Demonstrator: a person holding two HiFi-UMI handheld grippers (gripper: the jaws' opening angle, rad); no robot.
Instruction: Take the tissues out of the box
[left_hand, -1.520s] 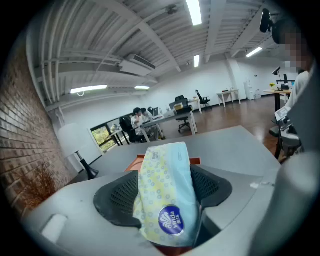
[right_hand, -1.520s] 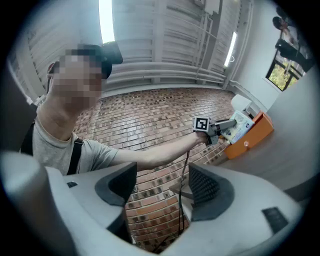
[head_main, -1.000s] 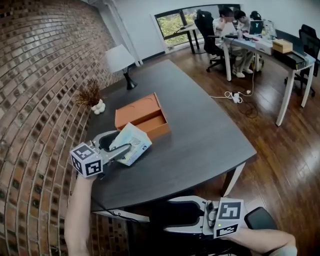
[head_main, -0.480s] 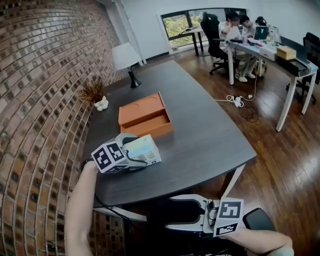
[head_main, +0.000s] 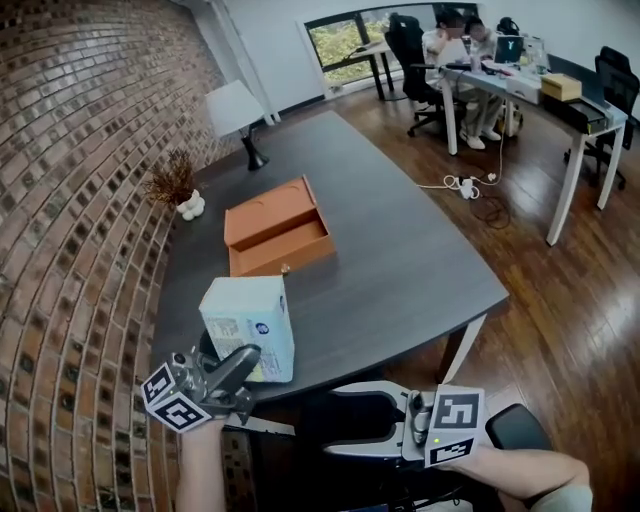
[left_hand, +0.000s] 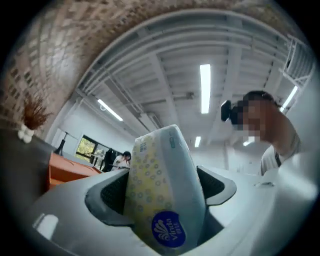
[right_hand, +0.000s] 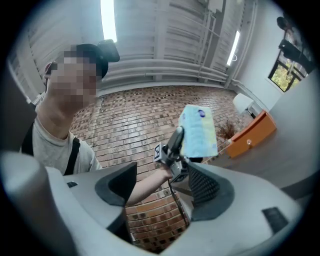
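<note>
A pale blue tissue pack (head_main: 248, 325) with yellow dots and a round blue logo hangs above the table's near left edge. My left gripper (head_main: 245, 360) holds it from below. In the left gripper view the pack (left_hand: 162, 190) fills the gap, and the closing jaws press on both its sides. The right gripper view shows the pack (right_hand: 199, 131) raised in the left gripper (right_hand: 175, 145). The orange box (head_main: 275, 228) lies open on the dark table (head_main: 400, 250). My right gripper (head_main: 340, 422) is open and empty below the table's front edge.
A white lamp (head_main: 235, 110) and a dried plant (head_main: 175, 185) stand at the table's far left by the brick wall (head_main: 70, 200). People sit at white desks (head_main: 480, 80) at the back right. A cable and a power strip (head_main: 462, 187) lie on the wooden floor.
The left gripper has carried the tissue pack from beside the orange box toward me, to the near left table edge, and turned its broad face upward. The right gripper stayed put.
</note>
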